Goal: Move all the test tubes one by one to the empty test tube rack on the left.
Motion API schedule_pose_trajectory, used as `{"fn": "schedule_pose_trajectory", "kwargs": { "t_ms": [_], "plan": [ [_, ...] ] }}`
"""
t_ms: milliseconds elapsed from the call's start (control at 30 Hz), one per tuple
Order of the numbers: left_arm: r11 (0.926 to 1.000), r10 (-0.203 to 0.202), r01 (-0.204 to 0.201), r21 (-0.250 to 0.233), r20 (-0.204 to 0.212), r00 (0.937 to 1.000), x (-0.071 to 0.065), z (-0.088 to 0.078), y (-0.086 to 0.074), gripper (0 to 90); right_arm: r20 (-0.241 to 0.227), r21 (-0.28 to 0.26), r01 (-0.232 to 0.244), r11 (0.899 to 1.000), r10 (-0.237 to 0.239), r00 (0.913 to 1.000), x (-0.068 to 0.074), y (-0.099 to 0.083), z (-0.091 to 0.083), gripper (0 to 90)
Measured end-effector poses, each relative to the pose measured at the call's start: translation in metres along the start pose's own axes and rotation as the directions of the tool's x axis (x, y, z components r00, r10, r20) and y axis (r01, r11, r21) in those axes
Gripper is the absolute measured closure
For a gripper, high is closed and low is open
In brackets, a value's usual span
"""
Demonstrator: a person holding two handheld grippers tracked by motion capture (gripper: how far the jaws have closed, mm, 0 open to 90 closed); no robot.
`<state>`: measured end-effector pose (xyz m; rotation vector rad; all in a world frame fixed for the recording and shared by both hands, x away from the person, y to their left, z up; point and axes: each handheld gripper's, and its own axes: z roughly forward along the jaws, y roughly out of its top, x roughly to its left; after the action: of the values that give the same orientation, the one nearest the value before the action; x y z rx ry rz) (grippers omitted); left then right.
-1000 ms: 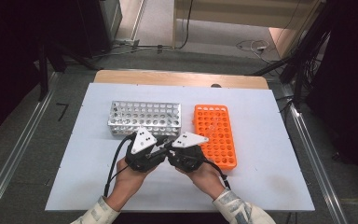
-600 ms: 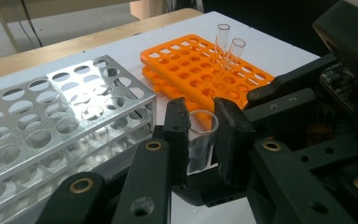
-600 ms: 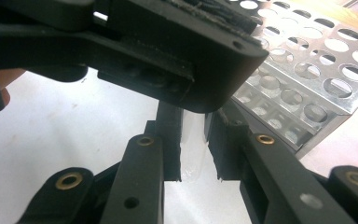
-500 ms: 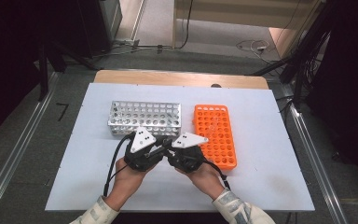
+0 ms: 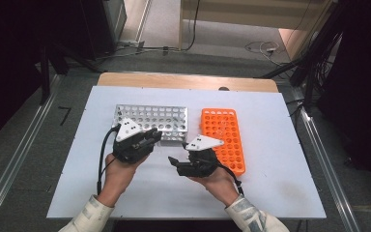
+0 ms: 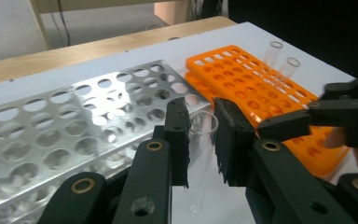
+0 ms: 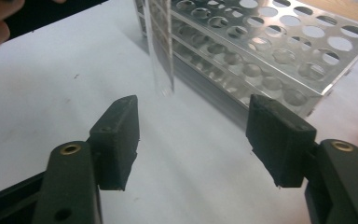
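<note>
Two grippers are held just in front of the metal rack (image 5: pixel 150 122): left gripper (image 6: pixel 200 140) clamped on a clear test tube (image 6: pixel 200 154), right gripper (image 7: pixel 191 140) spread wide, empty. Orange rack (image 5: pixel 223 137) is seen beside the metal rack, farther right.

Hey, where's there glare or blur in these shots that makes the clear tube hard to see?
Left gripper view: bright glare on the metal rack; the tube is faint between the pads. Right gripper view: tube pale against the white table, near jaws soft.
</note>
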<state>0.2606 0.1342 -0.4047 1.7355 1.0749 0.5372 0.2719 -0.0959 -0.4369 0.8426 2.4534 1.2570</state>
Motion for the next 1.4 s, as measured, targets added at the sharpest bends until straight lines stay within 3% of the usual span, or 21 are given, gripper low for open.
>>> {"fn": "schedule_pose_trajectory", "kwargs": {
  "t_ms": [67, 267, 433, 533, 767, 967, 1233, 1400],
  "plan": [
    [0.9997, -0.018, 0.018, -0.014, -0.007, 0.9998, 0.007, -0.002, 0.002, 75.8, 0.011, 0.007, -0.003, 1.000, 0.003, 0.9999, -0.002, -0.001, -0.002, 25.9],
    [0.9978, -0.045, 0.042, -0.052, -0.054, 0.9975, 0.029, -0.012, 0.012, 75.8, 0.023, 0.002, -0.014, 1.000, 0.014, 0.9996, -0.007, -0.007, -0.007, 24.3],
    [0.9966, -0.060, 0.052, -0.063, -0.128, 0.9900, 0.046, -0.013, 0.015, 75.8, 0.046, 0.002, -0.029, 1.000, 0.028, 0.9985, -0.011, -0.010, -0.010, 24.2],
    [0.9960, -0.070, 0.060, -0.066, -0.149, 0.9863, 0.054, -0.013, 0.016, 75.8, 0.060, 0.001, -0.037, 0.999, 0.036, 0.9975, -0.013, -0.012, -0.012, 23.8],
    [0.9949, -0.057, 0.038, -0.093, -0.204, 0.9774, 0.061, -0.013, 0.023, 75.7, 0.082, -0.004, -0.059, 0.998, 0.059, 0.9949, -0.017, -0.016, -0.017, 23.9],
    [0.9959, -0.041, 0.019, -0.089, -0.253, 0.9665, 0.065, -0.008, 0.023, 75.8, 0.093, -0.006, -0.063, 0.998, 0.063, 0.9936, -0.017, -0.017, -0.019, 23.9],
    [0.9955, -0.036, 0.011, -0.094, -0.262, 0.9643, 0.067, -0.003, 0.021, 75.7, 0.102, -0.007, -0.072, 0.997, 0.072, 0.9921, -0.019, -0.018, -0.022, 24.0],
    [0.9973, -0.025, 0.005, -0.073, -0.273, 0.9618, 0.069, 0.004, 0.016, 75.7, 0.098, -0.005, -0.069, 0.998, 0.069, 0.9928, -0.017, -0.018, -0.021, 24.0]
  ]
}}
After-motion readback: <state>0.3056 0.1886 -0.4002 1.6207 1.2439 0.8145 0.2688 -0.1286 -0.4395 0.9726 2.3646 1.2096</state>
